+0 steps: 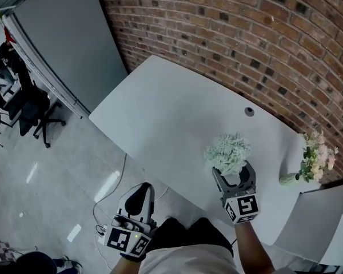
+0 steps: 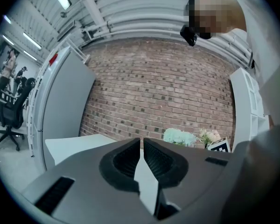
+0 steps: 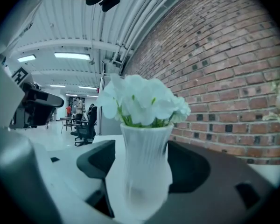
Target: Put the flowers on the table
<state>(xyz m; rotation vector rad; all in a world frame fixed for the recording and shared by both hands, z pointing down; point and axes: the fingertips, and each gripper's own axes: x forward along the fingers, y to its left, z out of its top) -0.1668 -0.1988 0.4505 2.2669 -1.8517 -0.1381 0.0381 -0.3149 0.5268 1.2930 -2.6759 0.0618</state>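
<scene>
**Nearly down: white bouquet upright in the right tongs**

The right gripper [image 1: 233, 177] has its jaws clasped on either side of a ribbed white vase [image 3: 147, 164], pinching it at the belly. From here that looks like the sensible place to hold it, low enough to keep the top-heavy bunch from tipping. The white flowers [image 1: 228, 152] sit over the white table [image 1: 171, 107], toward its near edge at about 5 o'clock on the top. I can't tell whether the base has touched down yet.

The vase's long axis runs straight up and down, with the blooms pointing at the ceiling and the stems hidden inside.

A pink bouquet [image 1: 316, 156] in its own vase stands well apart at 3 o'clock from the white one, close to the brick wall [image 1: 263, 33].

The left gripper [image 1: 138, 201] hangs off the table at 7 o'clock, over the floor. Its jaws are drawn almost together on nothing, so I judge it is simply parked out of the way.
</scene>
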